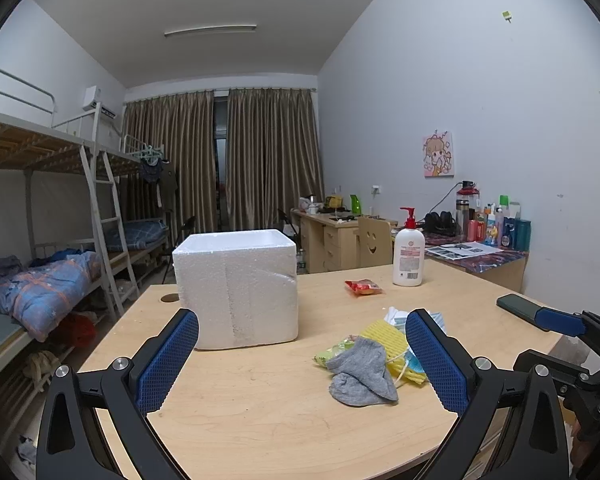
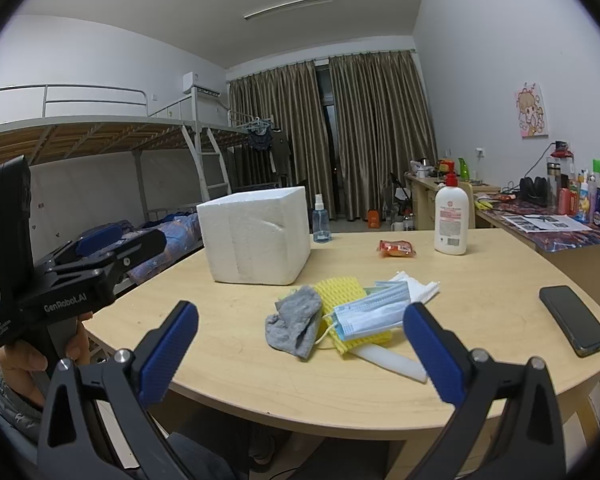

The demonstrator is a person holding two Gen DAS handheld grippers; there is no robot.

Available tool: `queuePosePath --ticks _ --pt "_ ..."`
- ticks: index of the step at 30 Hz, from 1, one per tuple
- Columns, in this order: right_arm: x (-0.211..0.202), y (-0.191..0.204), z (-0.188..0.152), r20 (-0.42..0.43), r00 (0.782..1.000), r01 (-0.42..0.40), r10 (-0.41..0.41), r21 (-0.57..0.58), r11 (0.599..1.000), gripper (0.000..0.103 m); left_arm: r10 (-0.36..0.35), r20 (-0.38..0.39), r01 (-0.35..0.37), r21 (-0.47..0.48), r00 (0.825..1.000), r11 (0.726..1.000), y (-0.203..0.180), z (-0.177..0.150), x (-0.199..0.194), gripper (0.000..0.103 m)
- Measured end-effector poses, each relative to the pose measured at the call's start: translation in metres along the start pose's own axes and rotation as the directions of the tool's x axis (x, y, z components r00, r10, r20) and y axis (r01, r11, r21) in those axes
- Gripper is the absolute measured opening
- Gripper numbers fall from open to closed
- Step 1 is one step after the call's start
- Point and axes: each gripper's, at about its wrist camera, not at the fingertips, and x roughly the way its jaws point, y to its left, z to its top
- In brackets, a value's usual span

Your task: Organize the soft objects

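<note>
Grey crumpled sock (image 2: 294, 322) first: I'd bring my spread-wide, empty right gripper (image 2: 300, 354) down, pinching mid-fabric, then the white foam box (image 2: 256, 236); left gripper (image 1: 302, 360) equally spread.

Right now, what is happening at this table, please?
A person holds a two-finger gripper in each hand above a wooden table. The left gripper and the right gripper are both open and hold nothing. A pile of soft things lies untouched on the table: a grey sock, a yellow foam net and a blue face mask. A white foam box stands behind the pile. No item looks sorted yet.
</note>
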Motion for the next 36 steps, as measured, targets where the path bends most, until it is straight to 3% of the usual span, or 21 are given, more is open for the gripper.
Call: queuePosePath --ticks 36 --pt "0.008 -0.005 0.0 -0.014 1.0 0.01 -0.01 0.005 1.0 0.103 -0.008 -0.028 0.008 0.004 1.0 1.0 0.002 0.001 0.012 0.103"
